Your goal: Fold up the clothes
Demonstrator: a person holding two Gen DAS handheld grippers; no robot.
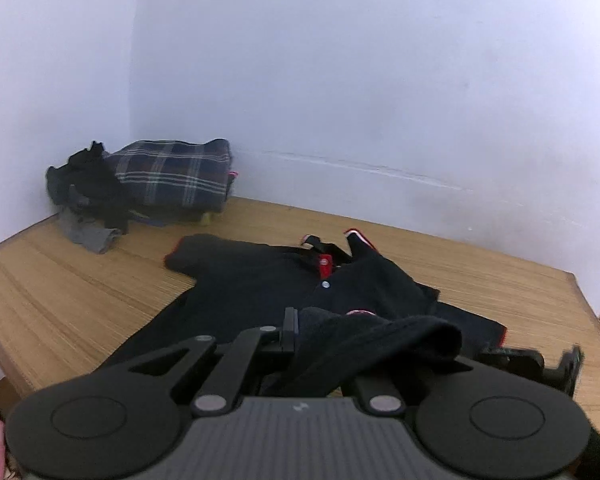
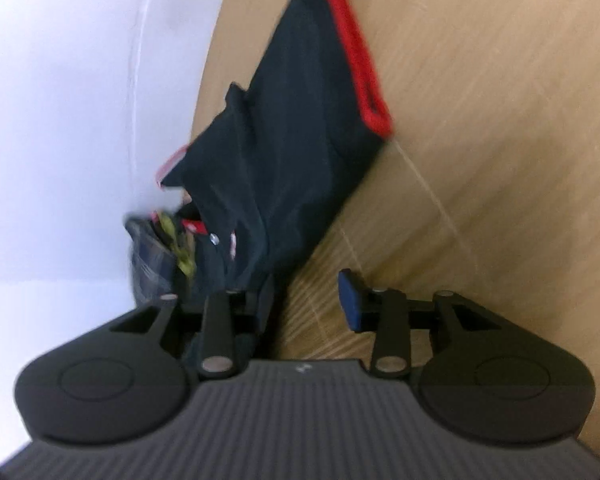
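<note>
A dark navy polo shirt with red trim at the cuffs and collar placket [image 1: 260, 284] lies spread on the pale woven bamboo mat surface [image 1: 60, 292], collar toward the white wall [image 1: 340, 80], one short sleeve stretched out to the left. The left gripper [image 1: 320, 340] is clenched on a fold of that shirt: dark cloth bunches up between its black fingers [image 1: 290, 330] and drapes over the right side of the mechanism, lifted clear of the mat. In the far corner, well apart from the shirt, sits a heap of clothes: a folded navy plaid garment [image 1: 176, 174] against the wall, a crumpled black piece [image 1: 88, 184] just beside it and a grey piece [image 1: 90, 234] at the front of the heap. At the right edge of the left wrist view the right gripper [image 1: 556, 360] shows low over the mat beside the shirt's red-edged hem. The right wrist view is rolled sideways and blurred; there the right gripper's jaws stand released, with bare mat [image 2: 480, 160] between them. Its blue-padded finger [image 2: 350, 300] is over the mat, while the other finger sits against the shirt's edge [image 2: 280, 140], though whether it touches the cloth is hard to judge in the blur. The red-banded sleeve cuff [image 2: 356, 48] lies flat on the mat ahead.
</note>
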